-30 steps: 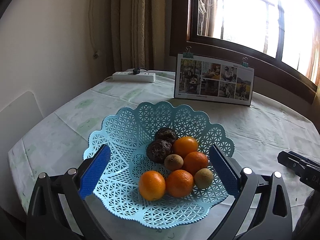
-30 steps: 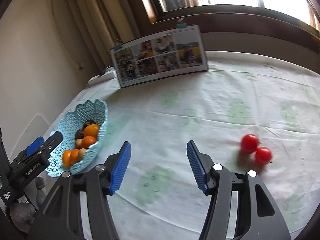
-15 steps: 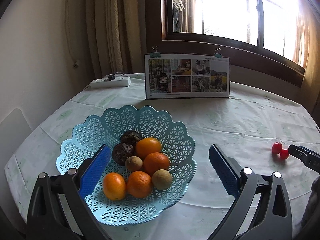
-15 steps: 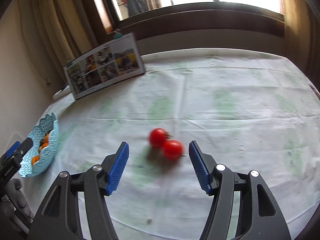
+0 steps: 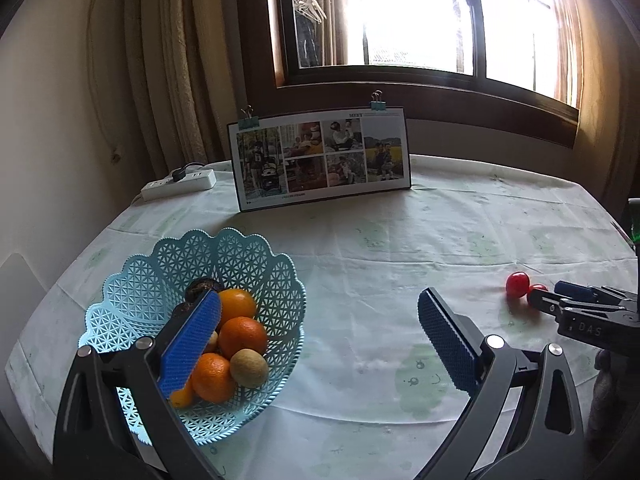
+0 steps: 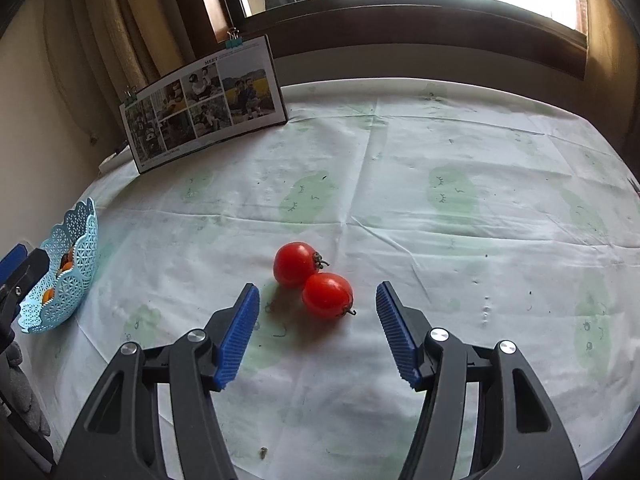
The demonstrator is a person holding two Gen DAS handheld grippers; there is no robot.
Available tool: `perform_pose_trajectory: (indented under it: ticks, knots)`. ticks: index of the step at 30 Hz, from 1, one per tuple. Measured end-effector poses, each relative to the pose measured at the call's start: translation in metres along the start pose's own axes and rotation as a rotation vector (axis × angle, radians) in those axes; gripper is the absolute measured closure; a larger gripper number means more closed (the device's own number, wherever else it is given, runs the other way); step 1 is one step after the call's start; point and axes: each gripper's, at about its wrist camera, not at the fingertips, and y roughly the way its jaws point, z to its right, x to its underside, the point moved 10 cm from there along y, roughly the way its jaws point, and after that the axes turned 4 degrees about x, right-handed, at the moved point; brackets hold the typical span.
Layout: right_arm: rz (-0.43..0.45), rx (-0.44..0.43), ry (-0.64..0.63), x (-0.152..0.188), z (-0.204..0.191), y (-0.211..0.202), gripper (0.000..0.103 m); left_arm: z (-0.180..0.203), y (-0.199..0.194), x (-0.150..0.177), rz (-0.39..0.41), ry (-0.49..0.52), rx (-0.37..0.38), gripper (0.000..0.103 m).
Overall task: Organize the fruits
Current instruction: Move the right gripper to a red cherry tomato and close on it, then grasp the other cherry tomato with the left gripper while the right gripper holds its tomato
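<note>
Right wrist view: right hand-held gripper (image 6: 318, 312), blue ribbed pads set wide apart and empty, now lined up on two small round red tomatoes (image 6: 312, 280) that touch one another on the pale green-patterned cloth of the tabletop (image 6: 460, 216); a second ago the pair sat well off to its right, so the gripper has swung over to them, and a grasp looks like the next step. Nearer tomato lies just ahead of the pads, between their lines, not yet touched. Left wrist view: left hand-held gripper (image 5: 318, 346), pads likewise apart and empty, has drifted rightward off the light blue lattice plastic fruit basket (image 5: 256, 264), which holds oranges (image 5: 242, 338), brownish kiwi-like fruits and dark fruits. Only this view shows the basket's contents plainly; the right view alone shows the tomato stems and the spacing to the pads. Tomatoes and basket remain well apart.
</note>
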Motion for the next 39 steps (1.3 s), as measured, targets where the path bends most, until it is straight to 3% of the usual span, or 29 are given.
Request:
perform_pose_trajectory:
  ticks: [1,8,23,34,36,39]
  knots:
    - [-0.01,0.006,-0.01,0.001,-0.001,0.003,0.054,0.002,0.0,0.0,0.0,0.004,0.003,0.003]
    - [-0.041,0.004,0.0,0.005,0.005,0.011,0.074,0.017,0.004,-0.003,-0.004,0.028,0.023,0.003]
    - [0.033,-0.01,0.125,-0.012,0.042,-0.019,0.075,0.099,0.033,-0.009,-0.046,0.182,0.13,0.003]
    - [0.047,0.001,0.193,-0.018,0.062,-0.023,0.075,0.175,0.072,0.012,-0.162,0.273,0.291,0.003]
    - [0.049,0.001,0.197,-0.018,0.063,-0.024,0.075,0.185,0.076,0.015,-0.18,0.283,0.317,0.014]
    - [0.05,0.003,0.203,-0.019,0.065,-0.024,0.075,0.198,0.083,0.017,-0.205,0.29,0.349,0.02]
